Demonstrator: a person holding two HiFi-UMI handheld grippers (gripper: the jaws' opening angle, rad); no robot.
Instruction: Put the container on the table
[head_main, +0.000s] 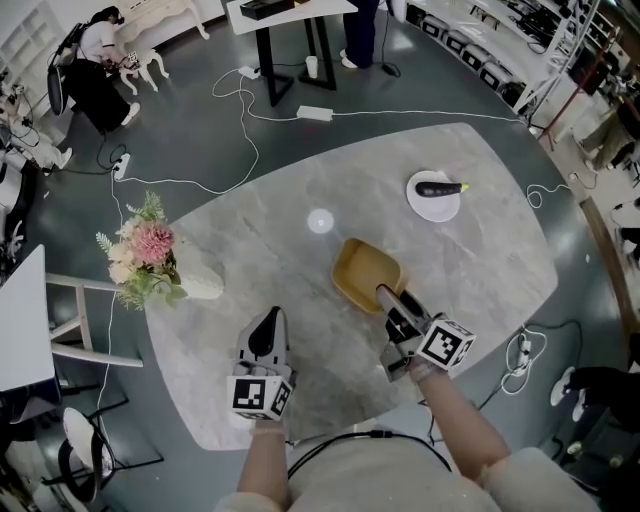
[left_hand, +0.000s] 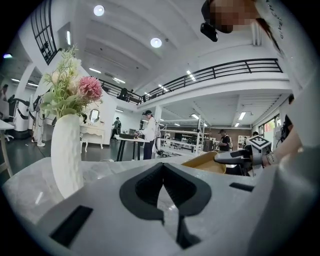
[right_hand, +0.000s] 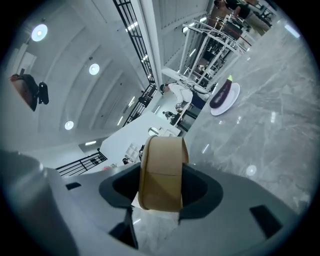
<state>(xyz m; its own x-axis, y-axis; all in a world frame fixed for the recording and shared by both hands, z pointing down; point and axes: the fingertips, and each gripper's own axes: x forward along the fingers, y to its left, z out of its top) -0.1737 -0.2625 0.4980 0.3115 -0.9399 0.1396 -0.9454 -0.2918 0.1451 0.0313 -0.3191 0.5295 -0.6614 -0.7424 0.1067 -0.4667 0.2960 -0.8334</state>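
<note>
A tan square container (head_main: 362, 272) sits tilted over the middle of the marble table (head_main: 480, 260). My right gripper (head_main: 386, 297) is shut on its near rim. In the right gripper view the container (right_hand: 161, 170) stands edge-on between the dark pads of that gripper (right_hand: 160, 176). Whether its far side touches the tabletop I cannot tell. My left gripper (head_main: 269, 322) hovers low over the table's near side, left of the container, its tips together and holding nothing. The left gripper view shows its closed jaws (left_hand: 162, 167), with the container (left_hand: 207, 162) off to the right.
A white vase of flowers (head_main: 152, 262) stands at the table's left edge, close to my left gripper. A white plate with an eggplant (head_main: 435, 194) lies at the far right. Cables, desks, a chair and people are on the floor around the table.
</note>
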